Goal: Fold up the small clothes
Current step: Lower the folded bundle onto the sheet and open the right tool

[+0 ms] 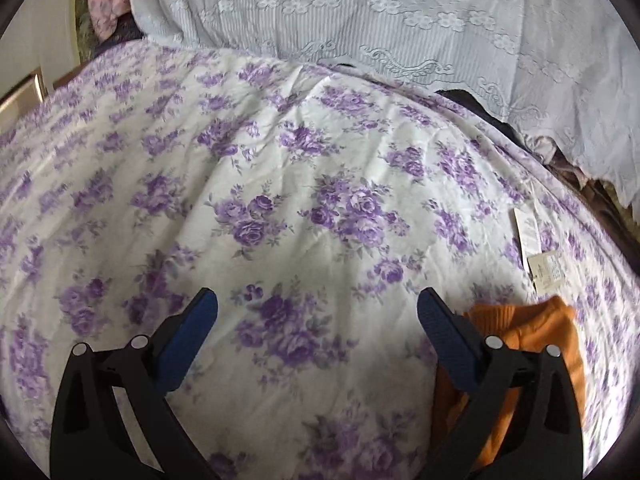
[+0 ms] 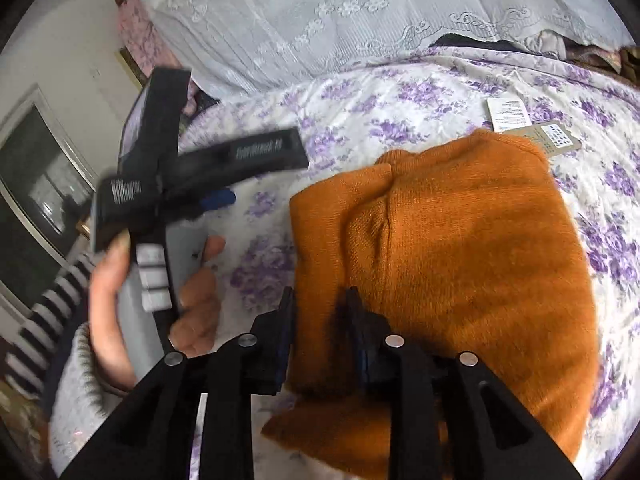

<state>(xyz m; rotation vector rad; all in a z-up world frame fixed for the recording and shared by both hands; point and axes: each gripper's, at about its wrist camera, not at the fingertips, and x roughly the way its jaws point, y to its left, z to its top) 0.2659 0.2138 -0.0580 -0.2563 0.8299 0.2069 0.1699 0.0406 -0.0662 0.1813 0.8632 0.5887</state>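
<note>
An orange knit garment lies folded on the purple-flowered bedspread, with paper tags at its far edge. My right gripper stands over its near left edge. The jaws are narrowly apart, and the fabric lies flat between them without being pinched. In the left wrist view my left gripper is wide open over bare bedspread. The orange garment sits just right of its right finger, and the tags lie beyond. A person's hand holds the blurred left tool to the garment's left.
A pale lace cover is heaped along the back of the bed, also seen as the lace cover. Dark and brown cloth shows under its right end. A striped sleeve and a framed glass panel are at the left.
</note>
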